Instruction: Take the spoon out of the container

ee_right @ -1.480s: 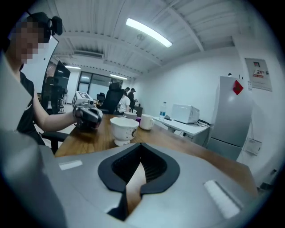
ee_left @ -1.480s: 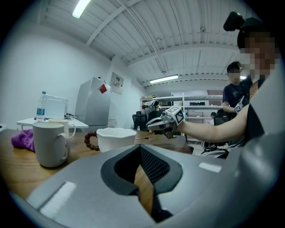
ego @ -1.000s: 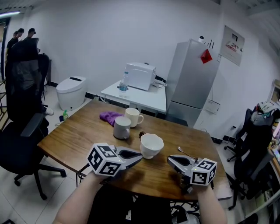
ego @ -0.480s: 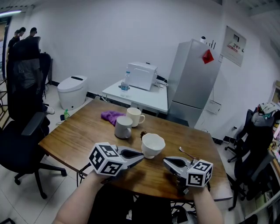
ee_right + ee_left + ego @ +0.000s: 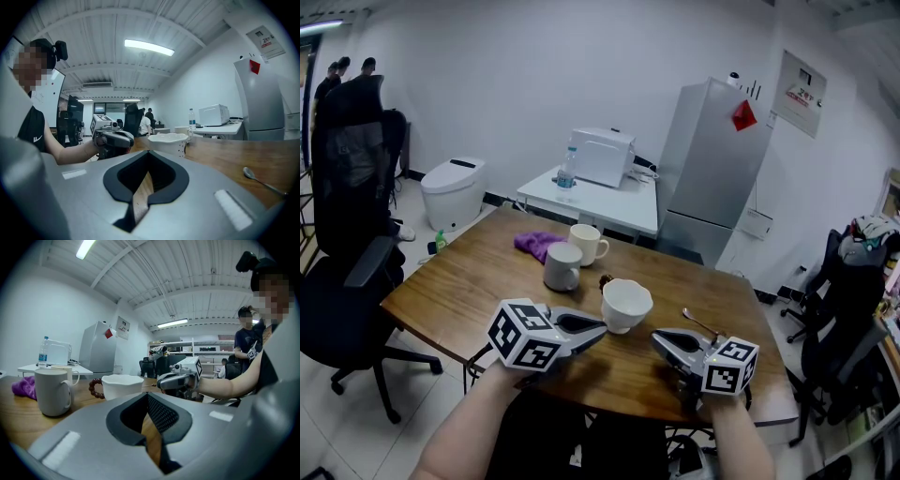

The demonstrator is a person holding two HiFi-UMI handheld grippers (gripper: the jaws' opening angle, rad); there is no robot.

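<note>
A metal spoon (image 5: 700, 324) (image 5: 264, 182) lies flat on the wooden table (image 5: 459, 291), right of the white bowl (image 5: 625, 305) (image 5: 122, 385) (image 5: 168, 142). No spoon shows inside the bowl. My left gripper (image 5: 602, 328) hovers just left of the bowl, jaws together with nothing between them. My right gripper (image 5: 656, 339) is low over the table's front right, just short of the spoon, shut and empty. Each gripper shows in the other's view: the right gripper (image 5: 161, 382) and the left gripper (image 5: 126, 138).
A grey mug (image 5: 562, 266) (image 5: 53, 391), a cream mug (image 5: 585, 244), a purple cloth (image 5: 534, 246) and a dark bead bracelet (image 5: 605, 281) (image 5: 95, 389) lie behind the bowl. Office chairs stand at left (image 5: 347, 234) and right (image 5: 848, 309).
The right gripper has drawn back a little toward the table's front edge and stayed shut. The left gripper has barely moved. The spoon lies where it was.
</note>
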